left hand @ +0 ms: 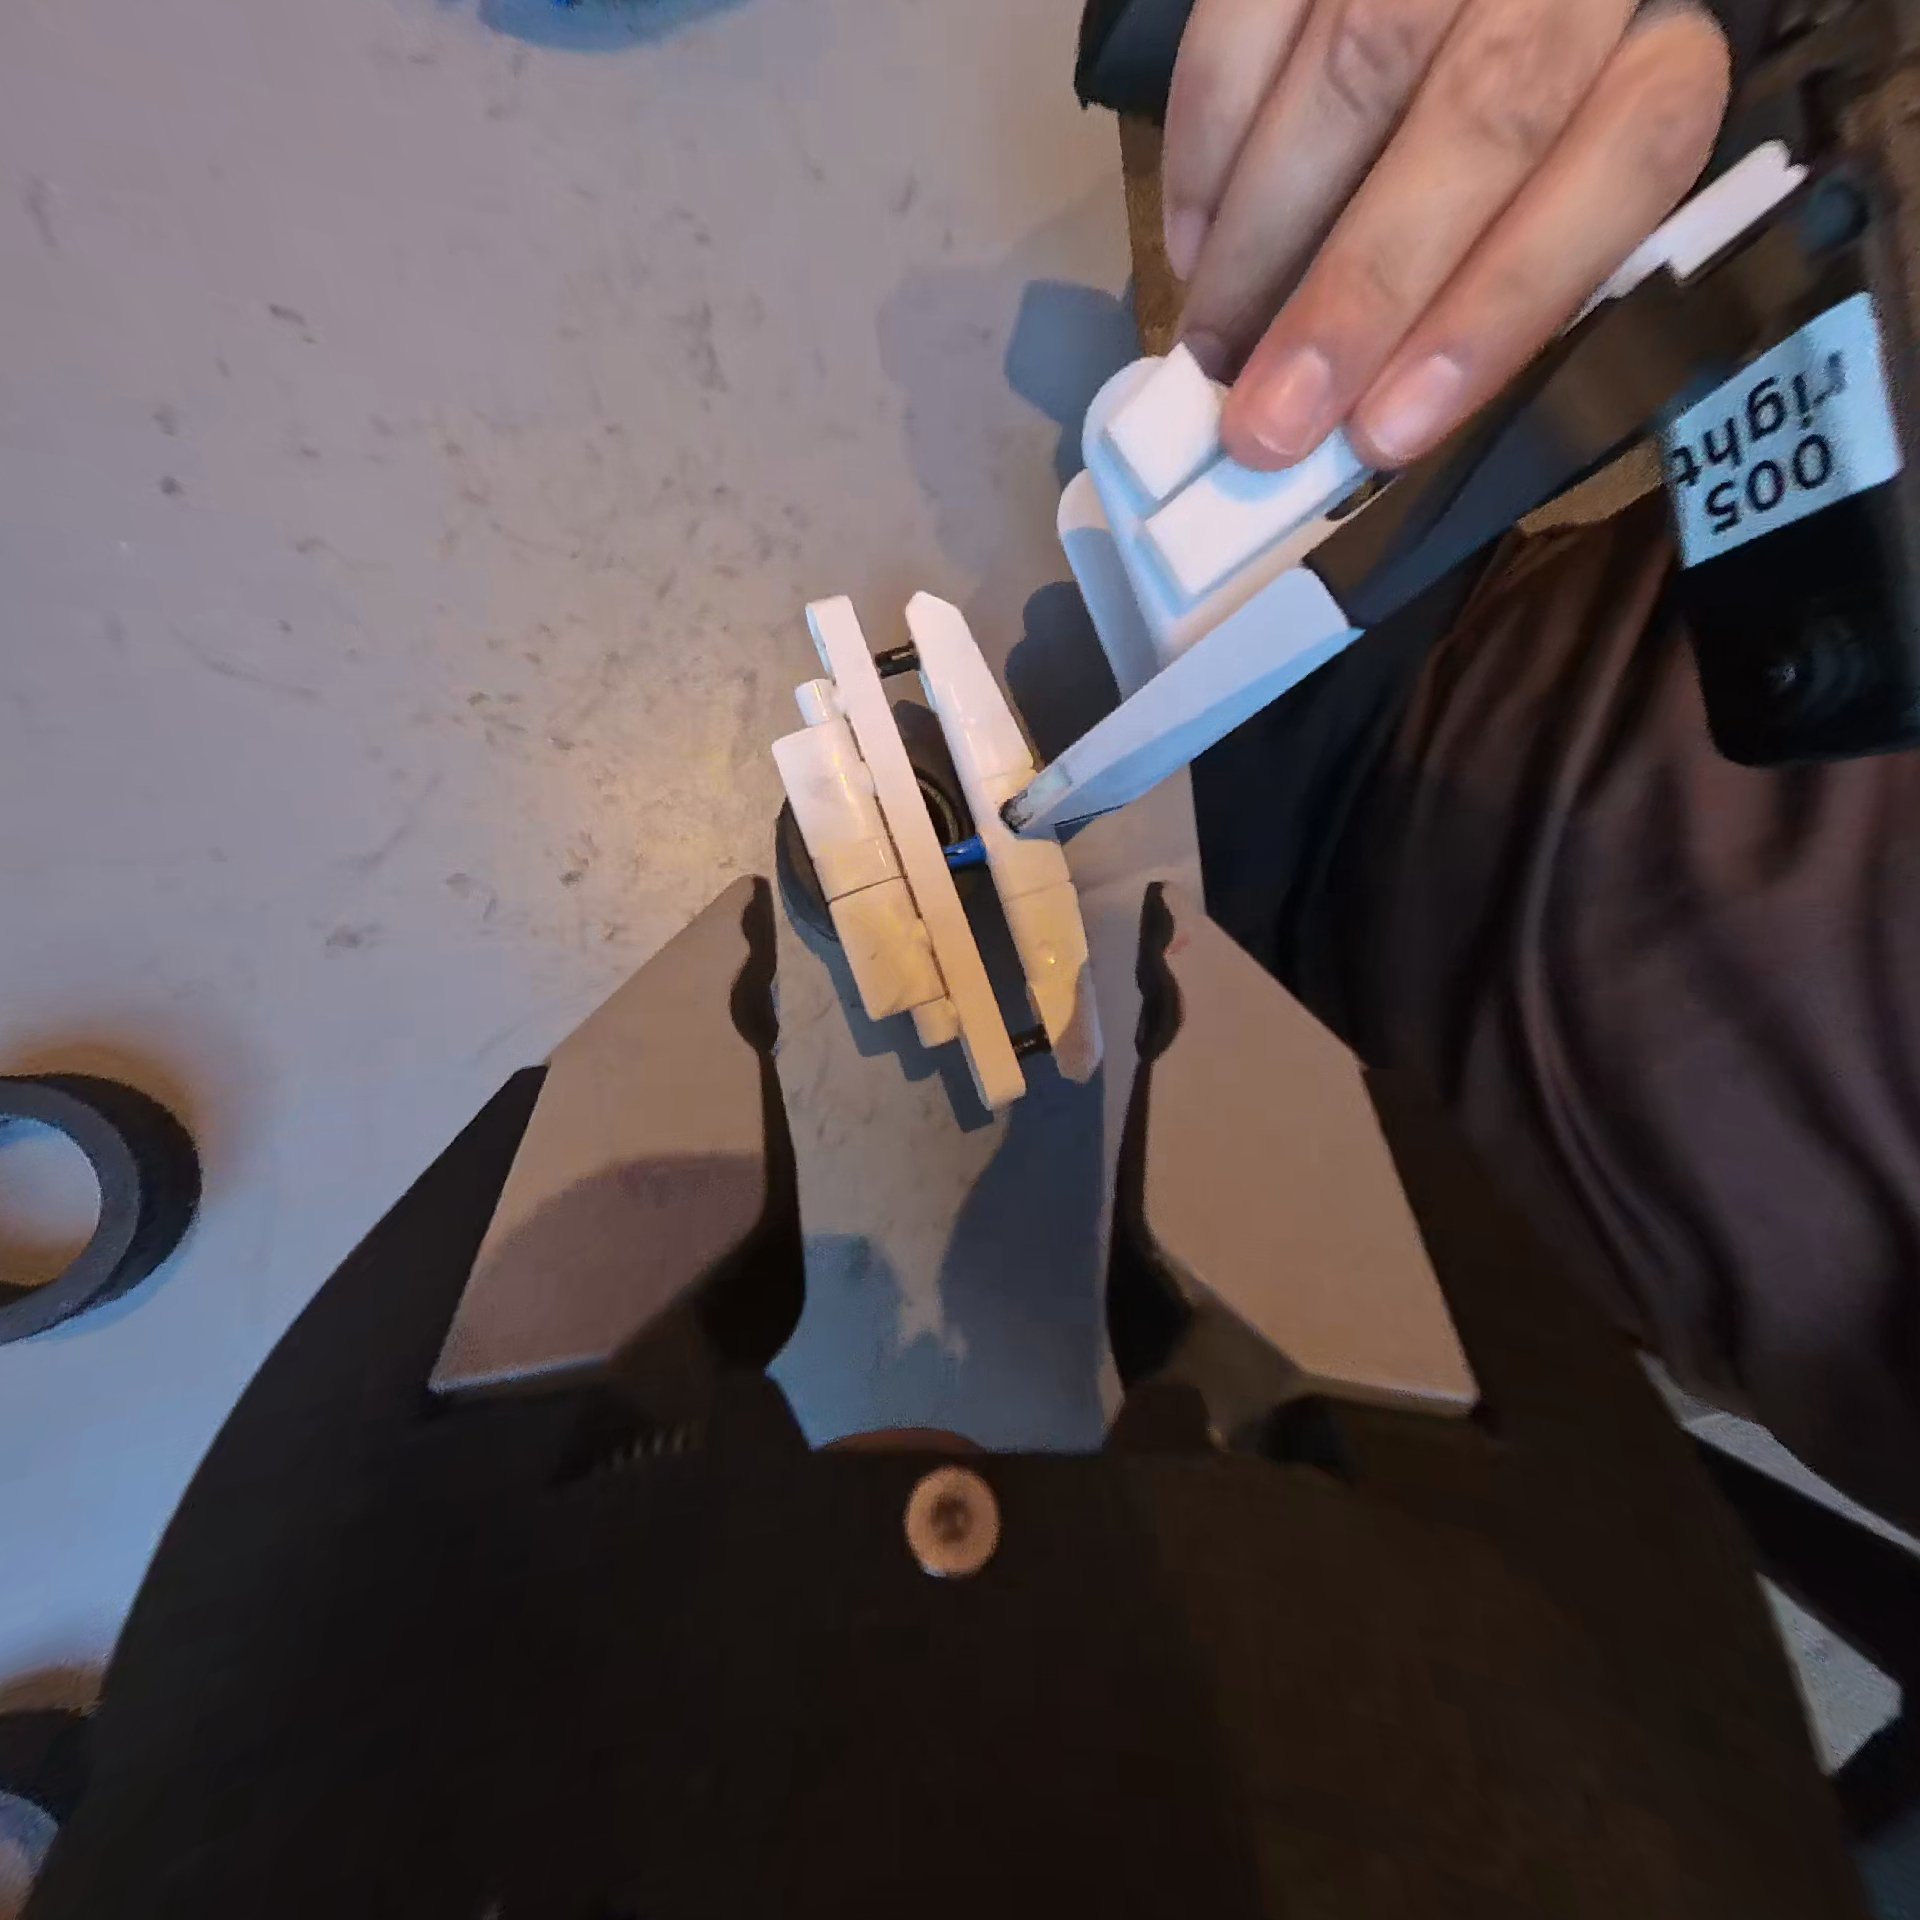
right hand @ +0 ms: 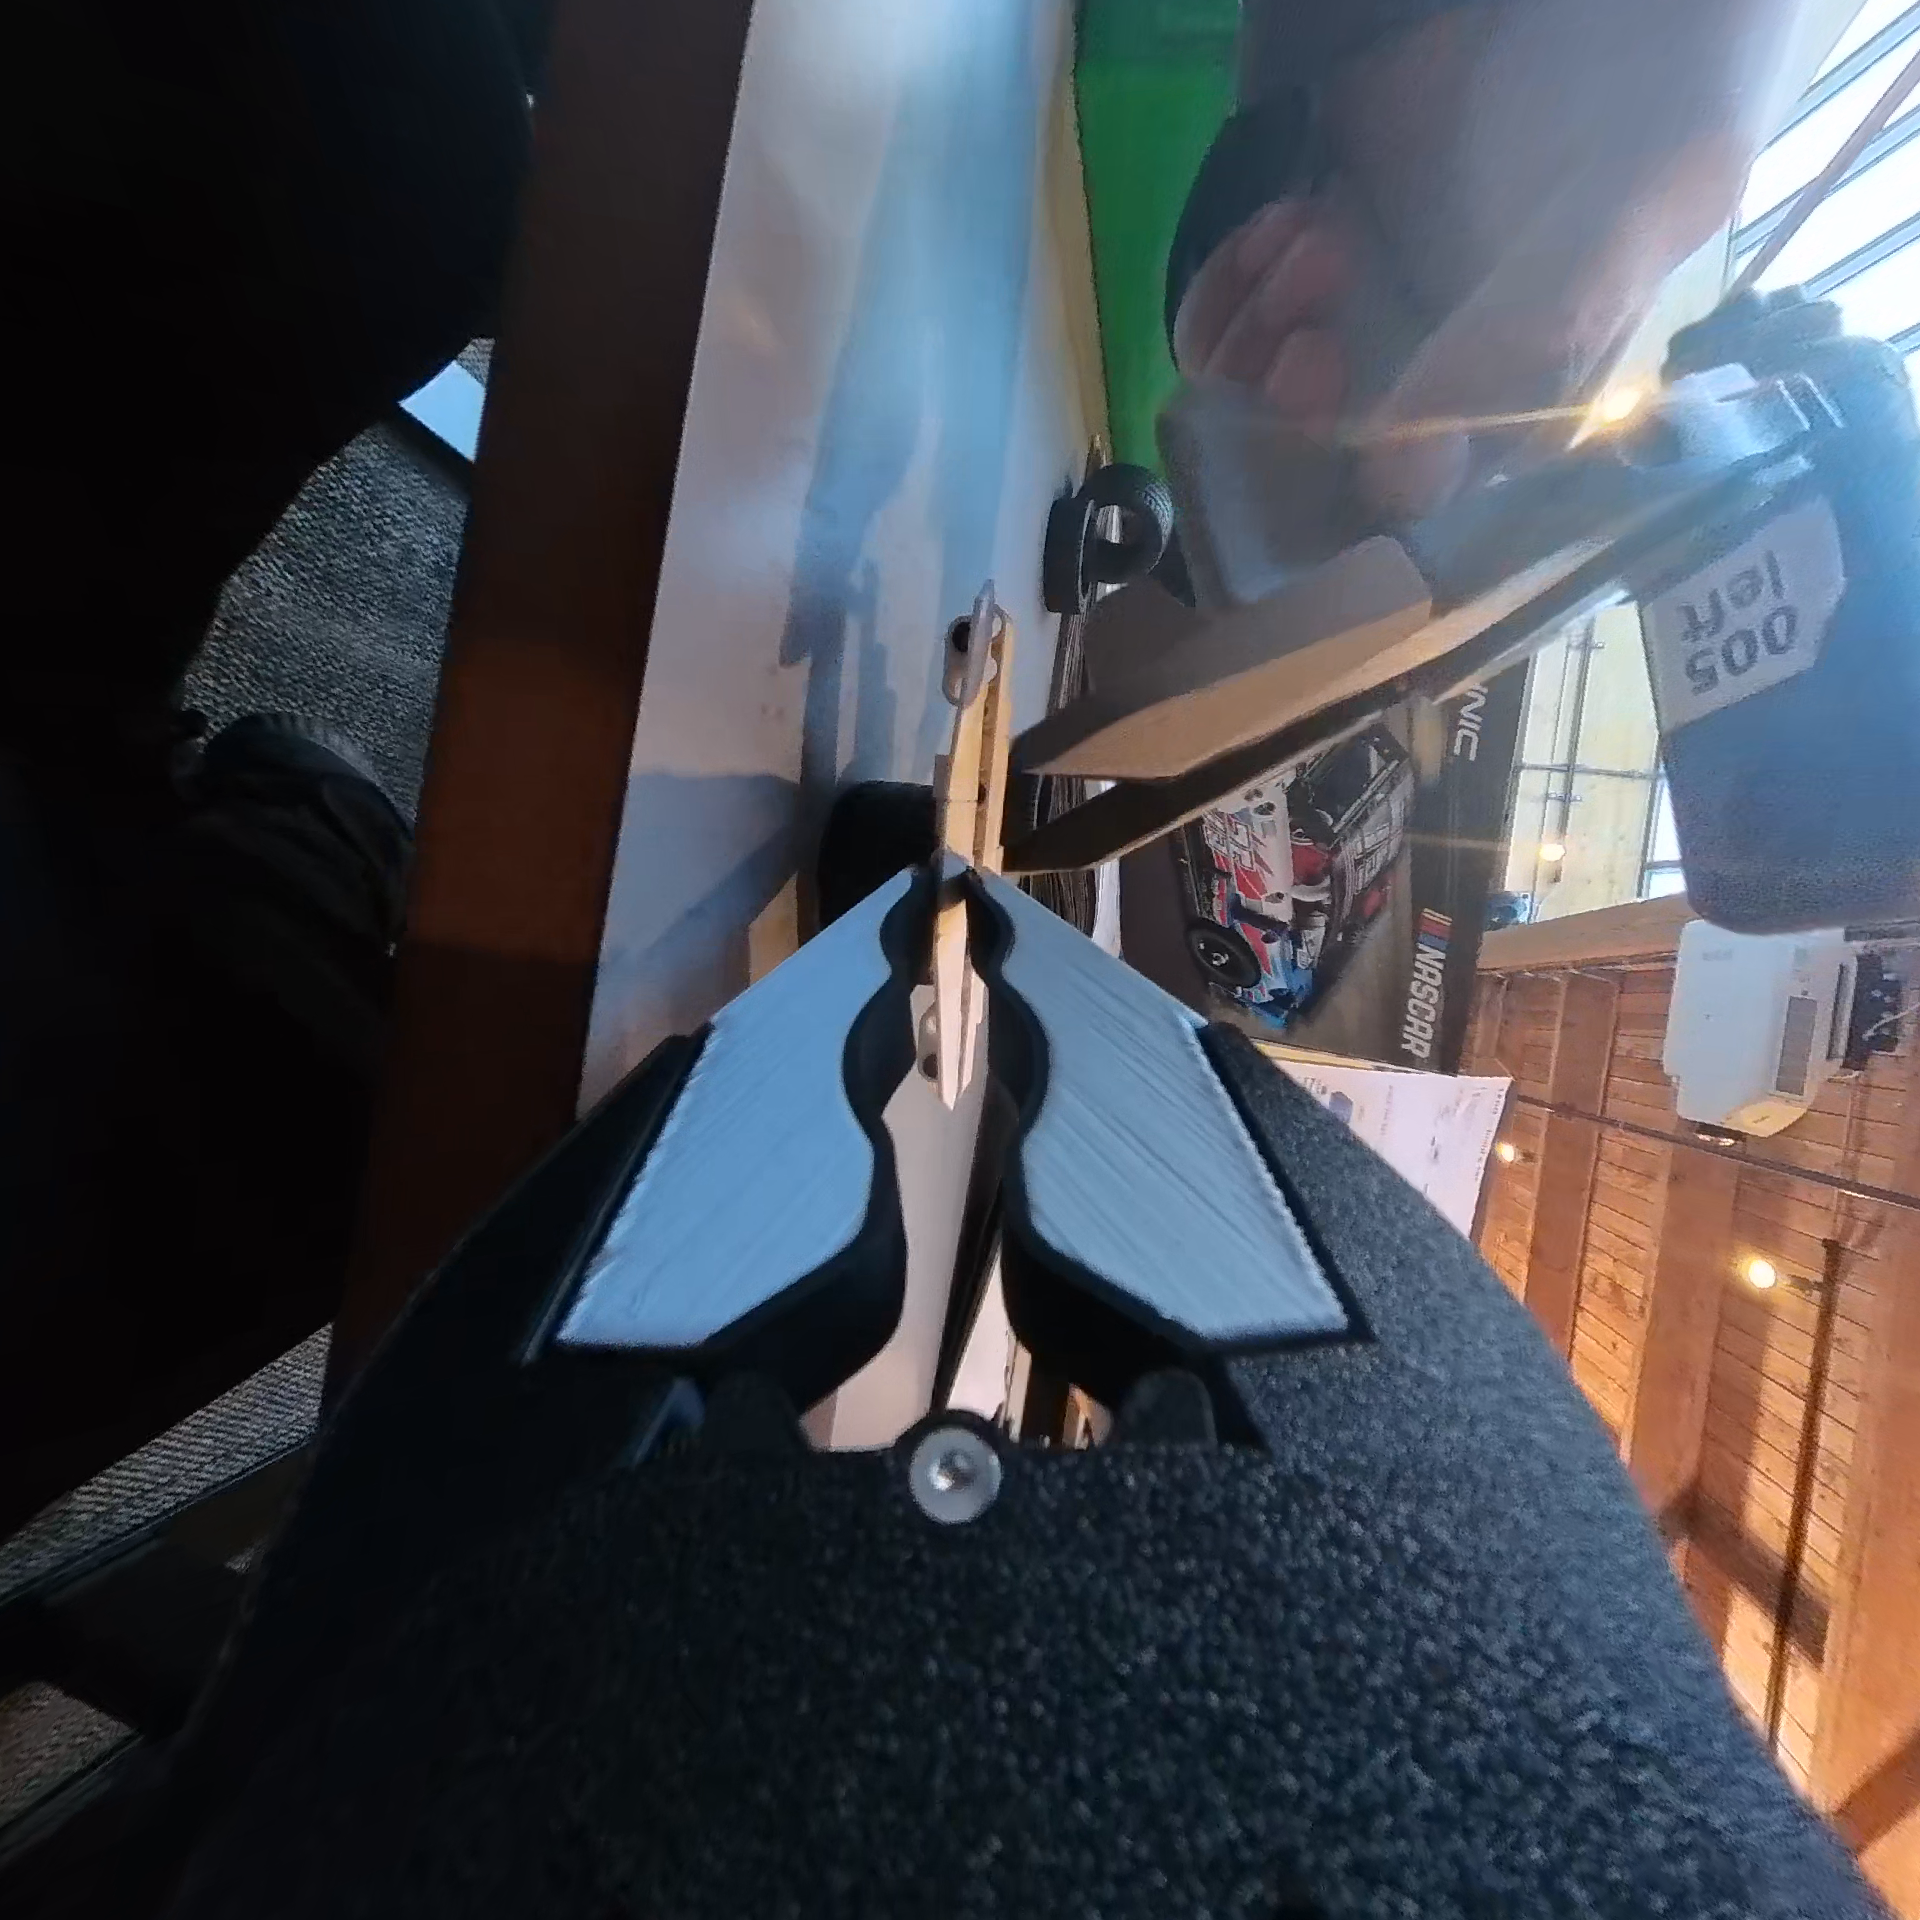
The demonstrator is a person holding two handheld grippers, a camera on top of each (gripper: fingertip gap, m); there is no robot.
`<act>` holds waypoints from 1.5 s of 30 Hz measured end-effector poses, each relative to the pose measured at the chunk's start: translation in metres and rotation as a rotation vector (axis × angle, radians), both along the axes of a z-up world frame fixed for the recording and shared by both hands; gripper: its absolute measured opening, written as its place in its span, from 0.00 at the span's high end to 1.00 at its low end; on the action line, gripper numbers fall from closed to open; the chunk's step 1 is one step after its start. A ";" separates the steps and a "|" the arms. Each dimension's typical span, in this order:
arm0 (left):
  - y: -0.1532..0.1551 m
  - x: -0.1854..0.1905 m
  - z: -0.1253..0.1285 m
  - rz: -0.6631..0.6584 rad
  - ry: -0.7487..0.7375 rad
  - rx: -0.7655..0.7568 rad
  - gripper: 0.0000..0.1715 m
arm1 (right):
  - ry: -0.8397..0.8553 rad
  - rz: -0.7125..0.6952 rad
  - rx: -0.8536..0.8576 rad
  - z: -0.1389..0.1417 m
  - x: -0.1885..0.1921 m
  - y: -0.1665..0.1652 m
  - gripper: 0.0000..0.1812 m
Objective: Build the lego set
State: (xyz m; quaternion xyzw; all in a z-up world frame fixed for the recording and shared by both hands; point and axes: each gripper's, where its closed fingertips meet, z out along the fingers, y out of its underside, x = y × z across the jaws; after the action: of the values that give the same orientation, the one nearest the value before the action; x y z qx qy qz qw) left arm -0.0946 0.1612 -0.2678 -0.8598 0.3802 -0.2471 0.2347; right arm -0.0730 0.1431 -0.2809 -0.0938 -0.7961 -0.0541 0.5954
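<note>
My left gripper [left hand: 951, 940] sits at the lower centre of its own view, jaws spread wide with nothing between them. Just past its fingertips stands the white lego assembly [left hand: 935, 862] — two flat white panels set on edge, joined by short black pins and a blue pin, with a black wheel tucked behind. It rests on the pale scuffed tabletop [left hand: 416, 520], near the middle of the frame.

From the upper right of that view my right gripper [left hand: 1023, 808] reaches down, its white fingertips squeezed together on the right-hand panel of the assembly. A hand [left hand: 1403, 208] wraps its handle at the top of the frame. A black rubber tyre [left hand: 62, 1205] lies at the left edge.

In the right wrist view the scene is turned sideways. The right gripper [right hand: 948, 883] is pinched onto the thin edge of the white lego assembly [right hand: 961, 997], which runs down between the fingers at centre frame. The left gripper [right hand: 1023, 810] comes in from the upper right, its jaws apart — the assembly's edge lies at their tips. A printed lego box [right hand: 1340, 883] stands behind, right of centre.
</note>
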 end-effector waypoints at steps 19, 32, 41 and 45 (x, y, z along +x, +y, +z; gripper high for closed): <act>0.006 0.002 -0.022 -0.019 0.277 0.109 0.65 | -0.004 -0.024 -0.068 0.002 -0.007 0.002 0.97; 0.009 0.000 -0.023 -0.006 0.262 0.108 0.70 | -0.012 -0.029 -0.155 0.001 -0.009 0.005 0.97; 0.008 0.000 -0.023 -0.007 0.260 0.098 0.70 | -0.036 -0.018 -0.257 0.005 -0.006 0.009 0.90; 0.008 -0.001 -0.023 -0.015 0.273 0.099 0.70 | -0.043 0.024 -0.499 0.020 0.000 0.007 0.87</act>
State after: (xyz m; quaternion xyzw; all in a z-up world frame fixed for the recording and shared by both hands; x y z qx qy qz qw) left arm -0.0952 0.1694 -0.2911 -0.8700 0.4268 -0.1104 0.2208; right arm -0.0732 0.1504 -0.2613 -0.2273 -0.7984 0.1494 0.5372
